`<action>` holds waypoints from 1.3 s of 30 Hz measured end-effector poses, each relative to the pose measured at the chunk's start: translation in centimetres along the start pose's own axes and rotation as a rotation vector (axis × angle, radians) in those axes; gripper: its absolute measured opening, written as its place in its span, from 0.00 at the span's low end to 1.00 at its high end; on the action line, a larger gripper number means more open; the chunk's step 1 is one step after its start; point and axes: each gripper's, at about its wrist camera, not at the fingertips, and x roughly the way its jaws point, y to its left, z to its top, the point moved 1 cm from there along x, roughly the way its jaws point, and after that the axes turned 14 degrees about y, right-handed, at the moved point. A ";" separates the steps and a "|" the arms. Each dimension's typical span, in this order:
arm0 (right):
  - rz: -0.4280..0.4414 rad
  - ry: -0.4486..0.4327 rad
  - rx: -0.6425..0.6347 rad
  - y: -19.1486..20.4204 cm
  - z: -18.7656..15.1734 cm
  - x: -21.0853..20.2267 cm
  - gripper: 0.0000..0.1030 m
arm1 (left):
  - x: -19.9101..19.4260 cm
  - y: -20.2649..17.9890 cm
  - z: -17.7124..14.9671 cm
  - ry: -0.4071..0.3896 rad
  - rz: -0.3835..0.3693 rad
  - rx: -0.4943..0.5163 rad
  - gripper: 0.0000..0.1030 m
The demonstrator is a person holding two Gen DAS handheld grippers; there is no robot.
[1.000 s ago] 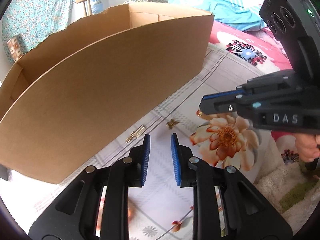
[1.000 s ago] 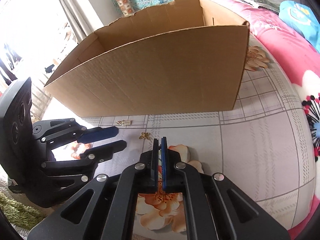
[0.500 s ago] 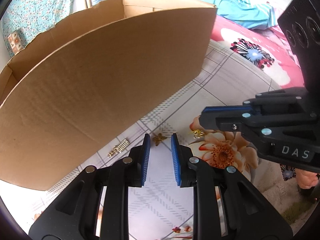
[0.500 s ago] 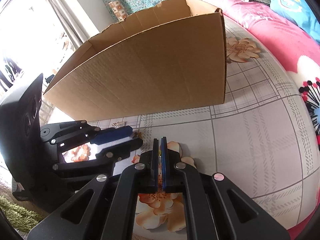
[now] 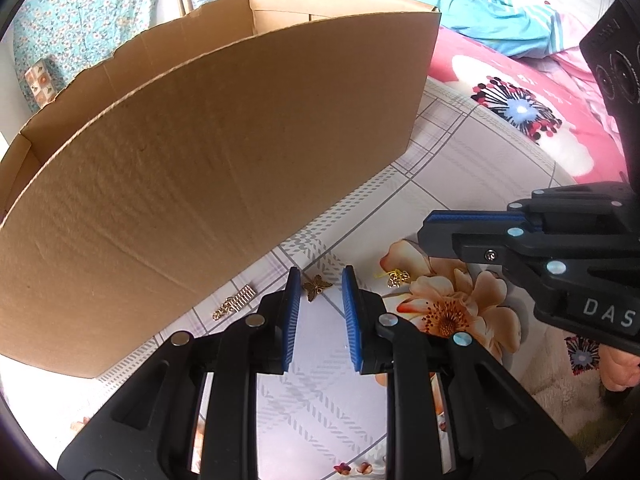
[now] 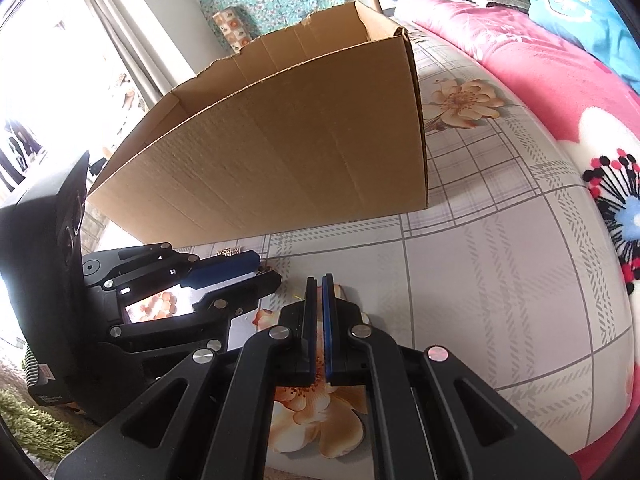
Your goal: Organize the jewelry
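While seemingly diagonal, butterfly charm (image 5: pixel 317 286)

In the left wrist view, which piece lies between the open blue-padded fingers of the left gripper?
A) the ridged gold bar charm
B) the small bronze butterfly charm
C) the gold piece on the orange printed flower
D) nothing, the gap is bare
B: the small bronze butterfly charm lies on the cloth between the tips of the left gripper, while the ridged gold bar charm sits off to its left near the brown cardboard box.
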 end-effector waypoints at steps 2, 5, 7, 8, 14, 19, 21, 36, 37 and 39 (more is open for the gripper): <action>0.003 -0.002 0.001 0.0 0.0 0.0 0.03 | 0.0 -0.1 0.1 0.001 0.001 -0.001 0.18; 0.004 -0.003 0.001 -0.1 0.0 0.0 0.03 | 0.0 -0.2 0.1 0.003 0.001 -0.003 0.12; 0.004 -0.004 0.002 -0.1 0.0 -0.1 0.03 | 0.1 -0.2 0.1 0.004 0.000 -0.005 0.12; 0.005 -0.005 0.002 -0.1 -0.1 -0.1 0.03 | 0.1 -0.2 0.1 0.003 0.000 -0.004 0.12; -0.003 -0.006 0.000 0.0 -0.1 -0.3 0.03 | 0.0 0.0 0.0 -0.004 -0.006 -0.003 0.11; -0.055 0.009 -0.044 0.7 -0.1 -0.4 0.11 | -0.1 0.4 -0.2 -0.013 -0.026 -0.007 0.11; -0.089 0.014 -0.079 1.2 -0.2 -0.1 0.19 | -0.2 0.7 -0.4 -0.015 -0.036 -0.013 0.11; -0.244 0.046 -0.293 4.6 -0.5 2.9 0.14 | -2.4 1.9 -1.7 -0.084 -0.041 -0.005 0.11; -0.242 0.046 -0.291 4.6 -0.5 2.9 0.12 | -2.6 1.9 -1.8 -0.088 -0.041 -0.003 0.11; -0.232 0.044 -0.287 4.5 -0.6 2.9 0.06 | -3.0 2.0 -2.1 -0.097 -0.043 0.001 0.11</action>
